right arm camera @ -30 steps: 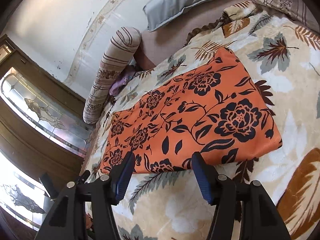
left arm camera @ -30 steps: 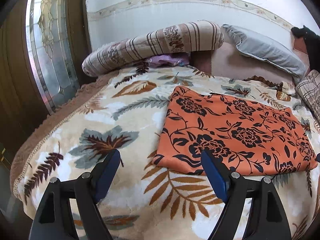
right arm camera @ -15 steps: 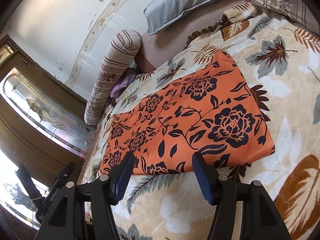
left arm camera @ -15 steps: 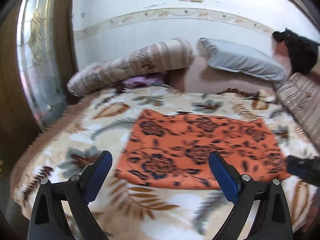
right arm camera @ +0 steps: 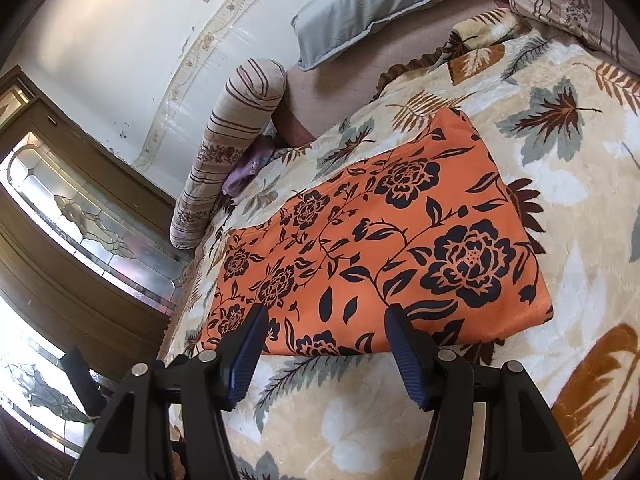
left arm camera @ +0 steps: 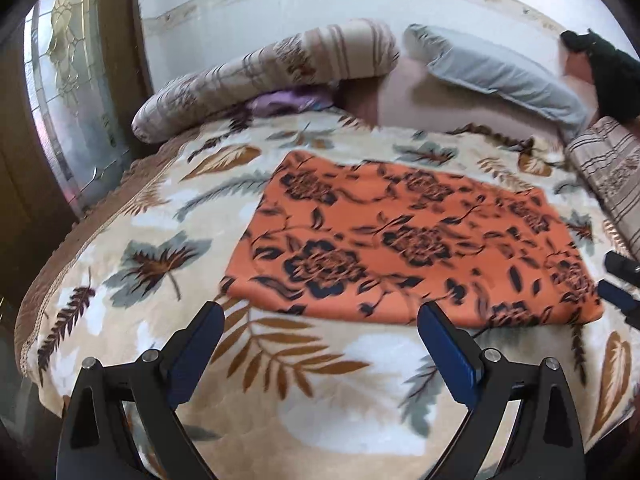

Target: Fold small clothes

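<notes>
— What am I losing sight of from here?

— On the left wrist view everything is smearing with blur, so I am not reading the print on the orange floral cloth cleanly. The right gripper is poking in at the right edge, mostly cut off. A dark garment at the top right is also clipped by the lens rim.

— And the cloth itself?

— It is lying folded flat on the leaf-patterned blanket covering the bed, just ahead of both grippers. I am holding the left gripper with its fingers standing wide, nothing between them. The right gripper's fingers are spreading moderately, empty, hovering at the cloth's near edge.

— What is crowding it?

— A striped bolster and a grey pillow are resting against the wall, well apart from the cloth; something purple is peeking from under the bolster.
</notes>
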A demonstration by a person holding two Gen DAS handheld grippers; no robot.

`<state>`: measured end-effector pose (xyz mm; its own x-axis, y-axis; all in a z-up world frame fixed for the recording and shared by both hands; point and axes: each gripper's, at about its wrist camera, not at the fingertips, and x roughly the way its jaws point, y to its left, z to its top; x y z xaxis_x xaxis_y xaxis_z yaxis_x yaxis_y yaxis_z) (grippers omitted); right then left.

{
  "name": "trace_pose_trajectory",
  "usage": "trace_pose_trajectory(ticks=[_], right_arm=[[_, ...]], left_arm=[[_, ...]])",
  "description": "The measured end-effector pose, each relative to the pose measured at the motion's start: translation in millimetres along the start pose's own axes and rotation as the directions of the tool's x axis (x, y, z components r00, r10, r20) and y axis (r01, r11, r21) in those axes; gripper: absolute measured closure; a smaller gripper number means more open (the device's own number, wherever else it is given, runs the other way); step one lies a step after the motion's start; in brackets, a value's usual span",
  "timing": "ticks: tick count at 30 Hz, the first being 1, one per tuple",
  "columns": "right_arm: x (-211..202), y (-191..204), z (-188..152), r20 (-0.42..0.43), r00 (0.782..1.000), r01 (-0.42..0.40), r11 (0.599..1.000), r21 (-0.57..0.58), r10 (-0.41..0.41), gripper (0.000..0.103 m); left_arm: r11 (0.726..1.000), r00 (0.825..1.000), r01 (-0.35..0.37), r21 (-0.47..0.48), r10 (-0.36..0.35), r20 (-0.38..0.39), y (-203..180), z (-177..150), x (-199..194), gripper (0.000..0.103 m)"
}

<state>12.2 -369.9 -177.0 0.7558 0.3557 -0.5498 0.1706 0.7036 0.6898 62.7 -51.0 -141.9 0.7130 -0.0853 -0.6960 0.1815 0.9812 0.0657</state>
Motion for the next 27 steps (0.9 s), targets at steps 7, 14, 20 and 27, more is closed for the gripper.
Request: trace_pose_trajectory(ticks=[7, 14, 20, 27], right_arm=[[-2, -12, -5, -0.036, 0.999, 0.025, 1.000, 0.004, -0.025, 0.038], [2, -29, -16, -0.093, 0.996, 0.014, 0.997, 0.074, -0.007, 0.038], [16, -29, -23, -0.139, 0.990, 0.026, 0.996, 0.089, -0.014, 0.038], [28, -28, -25, -0.165, 0.986, 0.032, 0.995, 0.098, -0.016, 0.038]], left_arm=[[0.999, 0.997, -0.031, -0.029, 0.029, -0.076, 19, -13, 15, 0.006], [0.995, 0.994, -0.031, -0.091, 0.021, -0.103, 35, -9, 21, 0.006], [0.990, 0.992, -0.033, -0.141, 0.015, -0.127, 55, -12, 30, 0.006], [0.983, 0.991, -0.032, -0.183, 0.008, -0.131, 71, -11, 35, 0.006]])
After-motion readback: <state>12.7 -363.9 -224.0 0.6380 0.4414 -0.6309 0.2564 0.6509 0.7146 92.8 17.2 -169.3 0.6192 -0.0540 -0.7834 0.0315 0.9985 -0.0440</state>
